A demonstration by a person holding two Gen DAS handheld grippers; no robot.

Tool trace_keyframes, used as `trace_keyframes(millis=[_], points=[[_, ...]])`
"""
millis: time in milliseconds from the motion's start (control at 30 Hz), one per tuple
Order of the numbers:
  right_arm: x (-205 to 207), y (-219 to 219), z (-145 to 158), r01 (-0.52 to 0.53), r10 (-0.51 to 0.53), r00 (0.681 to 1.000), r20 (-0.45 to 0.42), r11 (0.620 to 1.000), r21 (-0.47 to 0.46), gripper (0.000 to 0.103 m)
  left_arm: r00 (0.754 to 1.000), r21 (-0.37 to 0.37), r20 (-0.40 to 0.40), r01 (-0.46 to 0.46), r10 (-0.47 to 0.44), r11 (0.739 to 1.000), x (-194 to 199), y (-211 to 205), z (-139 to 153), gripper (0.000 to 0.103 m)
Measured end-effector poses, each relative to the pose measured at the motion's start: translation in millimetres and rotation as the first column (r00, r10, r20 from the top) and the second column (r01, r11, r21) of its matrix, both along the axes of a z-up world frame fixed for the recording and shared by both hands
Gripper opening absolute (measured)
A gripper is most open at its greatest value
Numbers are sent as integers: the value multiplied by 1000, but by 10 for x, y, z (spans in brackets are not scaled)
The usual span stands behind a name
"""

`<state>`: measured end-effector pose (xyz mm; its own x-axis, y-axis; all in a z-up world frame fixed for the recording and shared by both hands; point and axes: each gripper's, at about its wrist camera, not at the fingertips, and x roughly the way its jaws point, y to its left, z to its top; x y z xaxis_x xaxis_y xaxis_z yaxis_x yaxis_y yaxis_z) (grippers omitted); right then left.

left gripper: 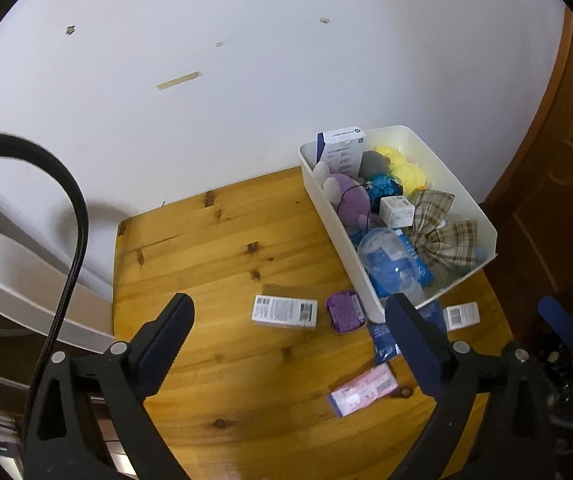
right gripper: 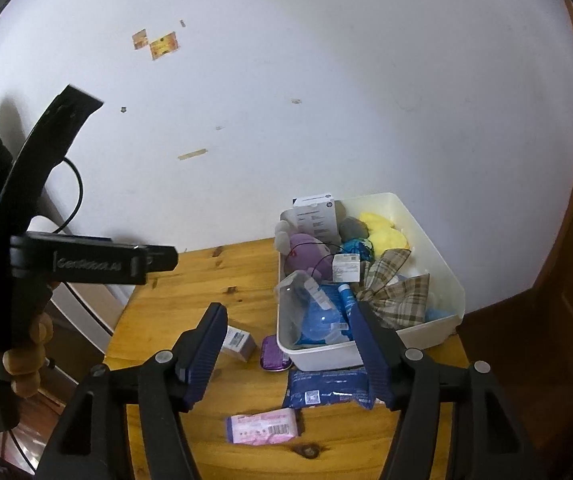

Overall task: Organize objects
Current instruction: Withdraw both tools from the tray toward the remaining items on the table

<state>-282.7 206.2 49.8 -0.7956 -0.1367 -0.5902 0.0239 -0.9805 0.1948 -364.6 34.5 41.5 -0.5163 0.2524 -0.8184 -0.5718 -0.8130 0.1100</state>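
Both hand-held grippers, left [left gripper: 290, 320] and right [right gripper: 290, 328], gape empty above the table [left gripper: 206, 248]; bin [left gripper: 366, 280] hugs its far-right edge.

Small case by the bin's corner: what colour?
Purple small case, clearest in the left wrist view.

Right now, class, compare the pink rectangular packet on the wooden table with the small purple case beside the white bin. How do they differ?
The pink rectangular packet is long and flat with a printed barcode; the small purple case is shorter, rounded and plain. The packet lies out in the open near the table's front; the case sits right against the white plastic bin. Both rest on the wooden table, outside the bin, ungripped.
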Motion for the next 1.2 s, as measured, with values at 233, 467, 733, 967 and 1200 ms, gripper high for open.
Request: trace_keyframes(millis=[233,467,733,967,1200], points=[[144,-79,19,-14,14,1000,-2,1000,13,66,1000,25,12,11,-11,1000,111,-265,-64,97],[254,-159,-44,-25,25,1000,4,999,29,70,999,33,38,9,-11,999,155,-465,-259,98],[369,-250,-228,-56,55,998,31,998,40,70,998,40,69,-9,6,999,151,-678,-497,98],[469,-198,-477,-64,62,996,61,997,34,70,997,20,80,-21,19,1000,140,-863,-686,98],[503,-103,-825,-41,40,990,133,999,9,70,995,-6,99,-15,16,1000,86,-953,-941,98]])
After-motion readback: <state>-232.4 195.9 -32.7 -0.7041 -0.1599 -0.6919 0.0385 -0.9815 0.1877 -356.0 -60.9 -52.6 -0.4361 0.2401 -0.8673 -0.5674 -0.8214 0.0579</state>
